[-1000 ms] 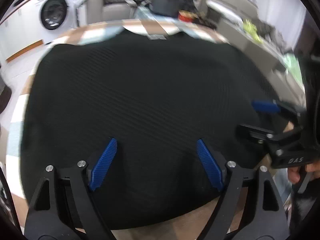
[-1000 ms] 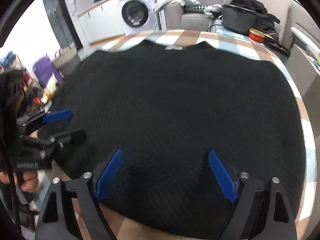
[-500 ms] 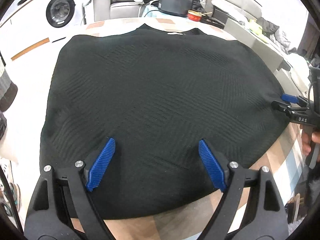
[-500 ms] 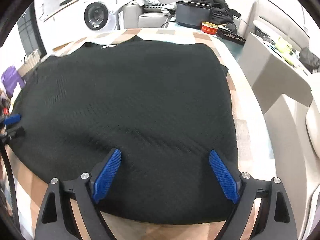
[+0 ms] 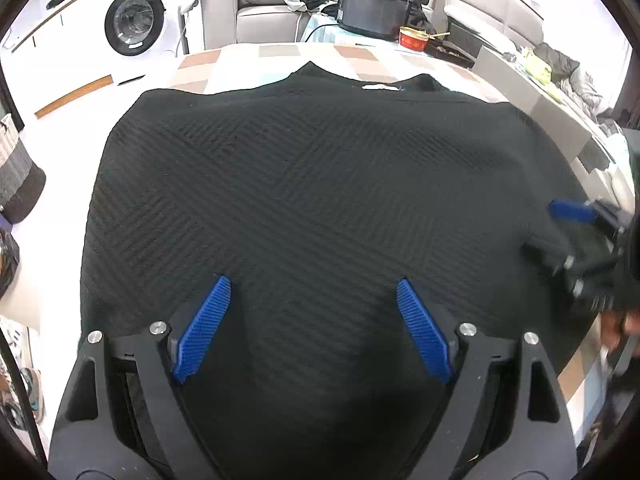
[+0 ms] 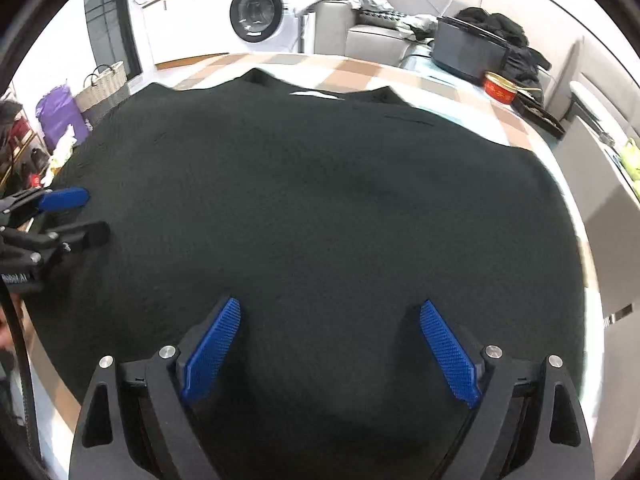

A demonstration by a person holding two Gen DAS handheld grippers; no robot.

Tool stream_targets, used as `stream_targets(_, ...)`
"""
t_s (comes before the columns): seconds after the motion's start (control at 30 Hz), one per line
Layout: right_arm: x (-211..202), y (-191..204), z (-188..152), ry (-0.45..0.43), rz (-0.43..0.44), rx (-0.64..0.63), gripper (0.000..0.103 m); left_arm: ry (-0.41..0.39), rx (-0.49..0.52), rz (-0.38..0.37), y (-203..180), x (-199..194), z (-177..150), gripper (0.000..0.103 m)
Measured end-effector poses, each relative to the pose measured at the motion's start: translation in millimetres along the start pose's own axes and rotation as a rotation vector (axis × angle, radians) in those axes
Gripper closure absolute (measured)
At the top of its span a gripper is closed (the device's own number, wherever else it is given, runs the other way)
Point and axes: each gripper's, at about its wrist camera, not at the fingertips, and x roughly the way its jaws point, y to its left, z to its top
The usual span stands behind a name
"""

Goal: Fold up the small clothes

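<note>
Left wrist view: a black ribbed knit sweater lies spread flat on a checked beige-and-white tablecloth, its neckline with a white label at 12 o'clock. The left gripper, with blue ribbed pads, stands wide apart above the sweater's near hem and holds nothing. Bare cloth shows only beyond the collar at 12 o'clock and in a strip at 4 o'clock; the sweater's left edge at 9 o'clock reaches the table edge. The right gripper appears blurred at 3 o'clock by the sweater's side edge, its two fingers parted. A red round tin sits on the far table corner at 1 o'clock, in front of a dark grey box-shaped appliance; the tin's contents cannot be told.

Right wrist view: the right gripper is likewise spread wide over the near hem, empty. The left gripper shows at 9 o'clock over the sweater's edge, fingers parted. Free cloth runs along the sweater from 1 to 3 o'clock. Seen only here: a woven wicker basket with a handle and a purple bag, at 10 o'clock on the floor; the basket's contents are hidden. A white front-loading washing machine stands at 11 o'clock.
</note>
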Motion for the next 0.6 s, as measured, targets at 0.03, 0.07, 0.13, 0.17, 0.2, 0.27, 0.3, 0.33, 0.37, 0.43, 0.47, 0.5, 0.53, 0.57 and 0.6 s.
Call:
stream_targets(0.03, -0.6, -16.2, -3.4, 0.000, -0.045, 0.031, 0.009, -0.002, -0.001, -0.002, 3.2, 0.2, -0.1, 0.019)
stream_targets(0.07, 2.0, -30.6, -4.1, 0.000, -0.057, 0.064, 0.005, -0.003, -0.003, -0.002, 6.6, 0.3, -0.4, 0.019)
stream_targets(0.13, 0.7, -59.5, -10.5, -0.003, -0.024, 0.160, 0.005, 0.002, 0.000, -0.002, 12.6, -1.1, 0.2, 0.019)
stream_targets(0.17, -1.5, -68.0, -12.6, 0.000, -0.051, 0.181, 0.006, 0.006, -0.001, -0.012, 13.2, -1.1, 2.0, 0.019)
stream_targets(0.2, -3.6, -69.9, -11.9, 0.000, -0.061, 0.175, 0.006, 0.010, -0.011, -0.024, 15.0, -0.3, 5.8, 0.019)
stream_targets(0.27, -7.2, -67.2, -5.6, 0.005, -0.092, 0.168, 0.006, 0.012, -0.043, -0.040, 18.9, 2.2, 16.1, 0.019)
stream_targets(0.3, -9.6, -62.8, -2.0, -0.003, -0.094, 0.162, 0.006, 0.010, -0.054, -0.042, 19.7, 4.5, 23.8, 0.019)
stream_targets(0.33, -11.1, -58.3, 3.9, -0.017, -0.083, 0.152, 0.006, 0.005, -0.058, -0.039, 19.1, 7.1, 30.1, 0.019)
stream_targets(0.37, -11.5, -52.6, 11.6, -0.032, -0.069, 0.142, 0.006, -0.005, -0.060, -0.033, 18.9, 8.8, 36.5, 0.019)
stream_targets(0.43, -9.5, -42.1, 29.3, -0.052, -0.042, 0.131, 0.006, -0.028, -0.068, -0.019, 16.7, 16.7, 56.6, 0.019)
stream_targets(0.47, -6.6, -37.6, 35.8, -0.057, -0.021, 0.127, 0.006, -0.030, -0.066, -0.016, 14.3, 19.2, 63.0, 0.019)
stream_targets(0.5, -1.0, -34.1, 45.4, -0.063, 0.005, 0.127, 0.006, -0.036, -0.055, -0.018, 10.6, 22.8, 71.7, 0.019)
stream_targets(0.53, 1.3, -31.1, 50.5, -0.063, 0.014, 0.132, 0.006, -0.051, -0.039, -0.021, 7.5, 26.9, 81.9, 0.019)
stream_targets(0.57, 11.3, -30.0, 59.5, -0.053, 0.022, 0.147, 0.006, -0.074, -0.026, -0.017, 5.0, 31.5, 91.5, 0.019)
stream_targets(0.6, 20.5, -29.6, 68.1, -0.050, 0.033, 0.166, 0.006, -0.084, -0.021, -0.014, 2.0, 37.5, 100.0, 0.019)
